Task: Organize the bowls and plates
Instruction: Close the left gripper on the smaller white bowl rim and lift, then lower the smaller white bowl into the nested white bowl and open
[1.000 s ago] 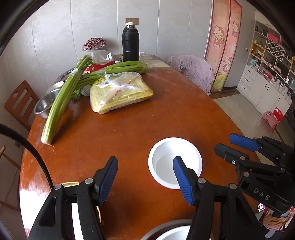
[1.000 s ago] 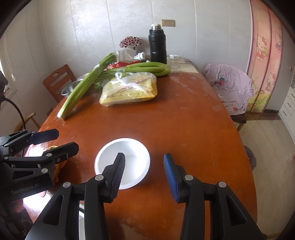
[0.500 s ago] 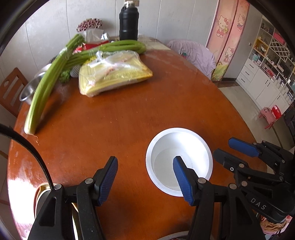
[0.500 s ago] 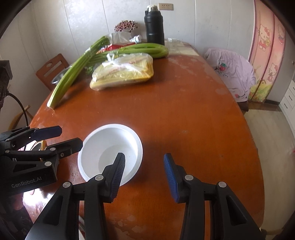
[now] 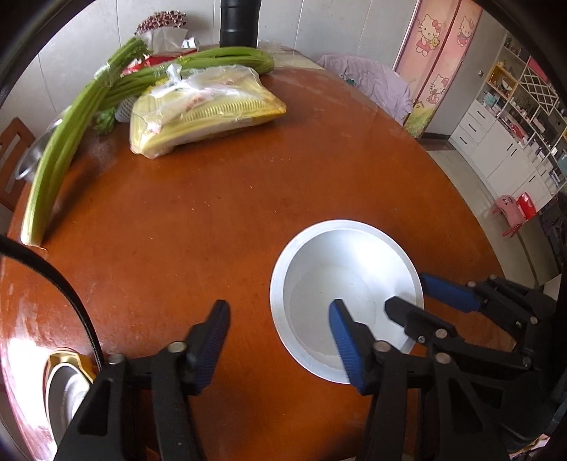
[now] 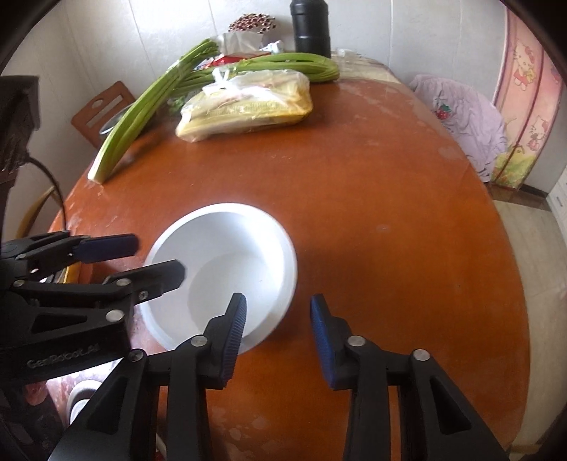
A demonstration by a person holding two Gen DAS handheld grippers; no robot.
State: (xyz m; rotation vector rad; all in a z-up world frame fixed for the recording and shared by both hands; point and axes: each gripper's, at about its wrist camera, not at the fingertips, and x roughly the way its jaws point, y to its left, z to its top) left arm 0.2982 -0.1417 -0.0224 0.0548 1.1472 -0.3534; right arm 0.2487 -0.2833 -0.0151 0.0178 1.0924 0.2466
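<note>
Table (image 5: 219, 220): round, reddish-brown and glossy; it carries everything named below and fills most of both wrist views.
Celery (image 5: 60, 142): two long green bundles at the far left of the table, one running toward the near edge, the other lying across behind the bag.
Noodle bag (image 5: 209, 110): clear plastic bag of yellow strands, lying just beside the celery, well apart from the bowl.
Flask (image 6: 311, 28): black, upright at the far edge against the wall; its top is cut off by the frame.
White bowl (image 5: 345, 283): upright and empty on the near right part of the table, with both grippers over its rim.
Left gripper (image 5: 280, 340): jaws closing but spread, straddling the bowl's left rim; the right blue pad is inside the bowl, the left pad over bare table. No pad presses the rim.
Right gripper (image 6: 278, 329): jaws closing, gap visibly narrower; the left pad is over the bowl's near-right rim, the right pad outside over the table. Contact with the rim cannot be told from here, probably none.
Gold-rimmed dish (image 5: 62, 383): at the near left edge, partly hidden behind the left gripper's frame.
Steel bowl (image 5: 32, 159): only a sliver shows beyond the celery.
</note>
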